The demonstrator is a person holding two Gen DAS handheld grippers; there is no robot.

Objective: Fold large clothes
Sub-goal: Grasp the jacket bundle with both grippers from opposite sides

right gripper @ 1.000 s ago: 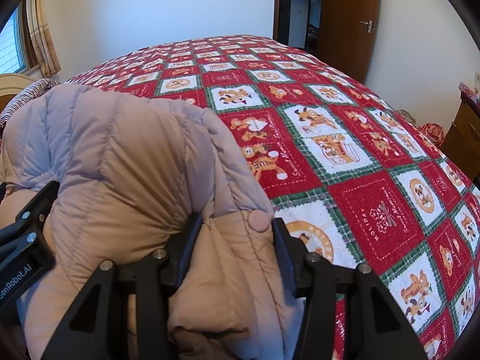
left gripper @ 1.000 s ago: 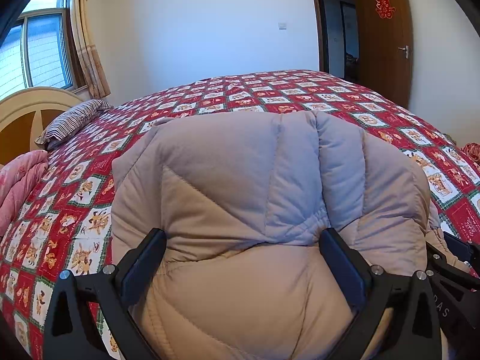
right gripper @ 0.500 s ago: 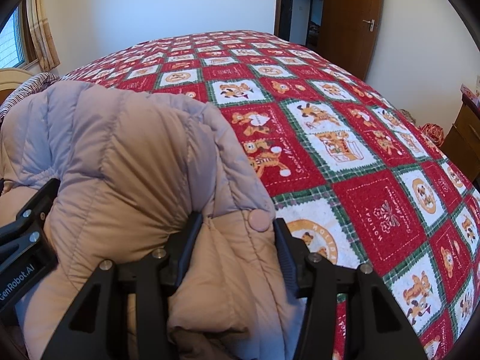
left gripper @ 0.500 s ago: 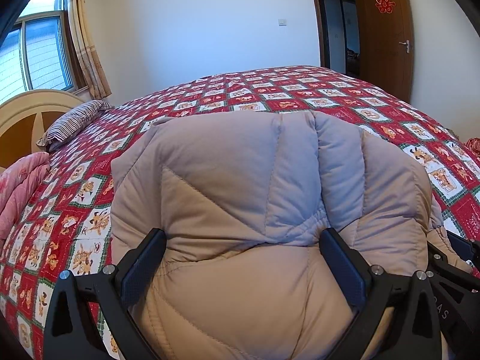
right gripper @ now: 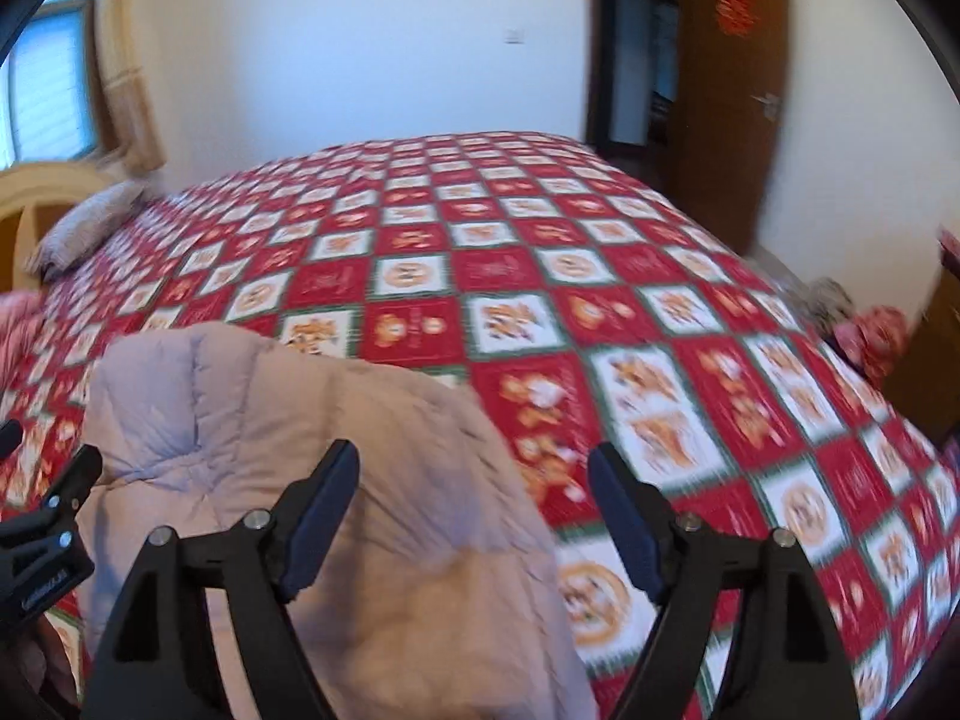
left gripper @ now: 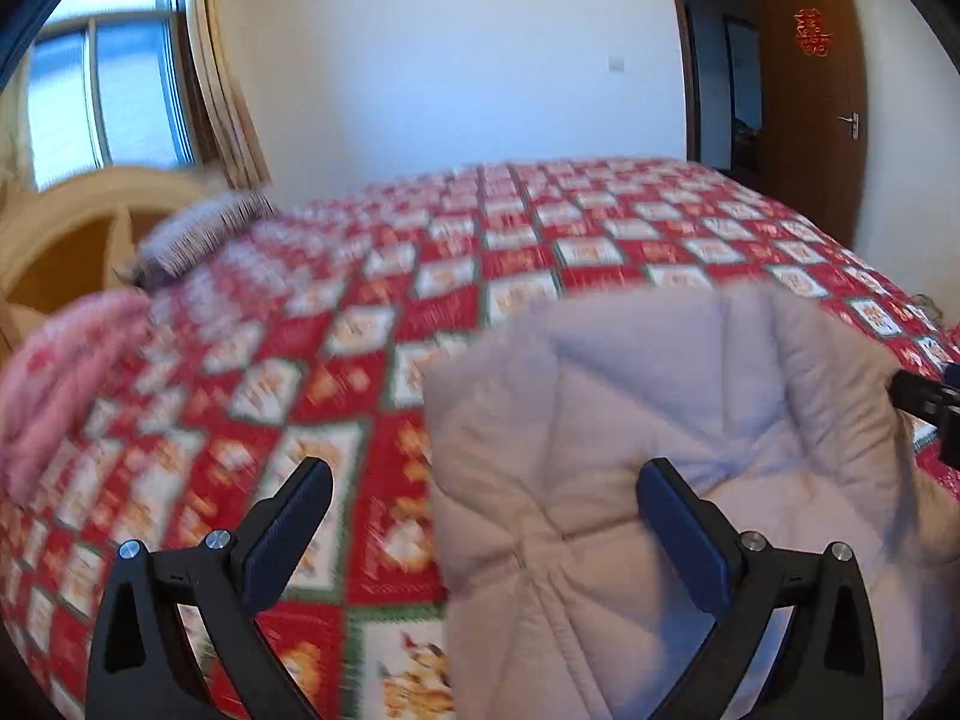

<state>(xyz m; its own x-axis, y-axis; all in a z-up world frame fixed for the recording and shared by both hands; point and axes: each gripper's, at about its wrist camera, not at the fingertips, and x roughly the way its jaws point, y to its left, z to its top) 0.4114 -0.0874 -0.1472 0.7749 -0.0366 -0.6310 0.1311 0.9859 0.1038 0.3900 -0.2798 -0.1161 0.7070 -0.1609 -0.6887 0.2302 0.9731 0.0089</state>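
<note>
A beige puffer jacket [left gripper: 660, 396] lies folded in a thick bundle on the red patchwork bedspread [left gripper: 360, 360]. My left gripper [left gripper: 485, 474] hangs above it, jaws wide open. The jacket's left edge runs between the jaws and its bulk sits by the right finger [left gripper: 678, 516]; neither pad presses it. In the right wrist view the jacket [right gripper: 270, 408] lies low and left. My right gripper [right gripper: 474, 456] is above its right edge with its jaws opening. The fabric lies under the left finger [right gripper: 324, 498] and is not pinched. Both views are motion-blurred.
The bedspread [right gripper: 600, 300] stretches far behind and to the right. A striped pillow [left gripper: 204, 228], a pink blanket [left gripper: 66, 360] and a wooden headboard [left gripper: 60, 222] are at the left. A brown door [right gripper: 726, 90] and a dresser [right gripper: 924, 372] stand to the right.
The right jaws spread and let go of the jacket fold, and that gripper rose. The left gripper drew left and up, so the jacket no longer fills its jaws.
</note>
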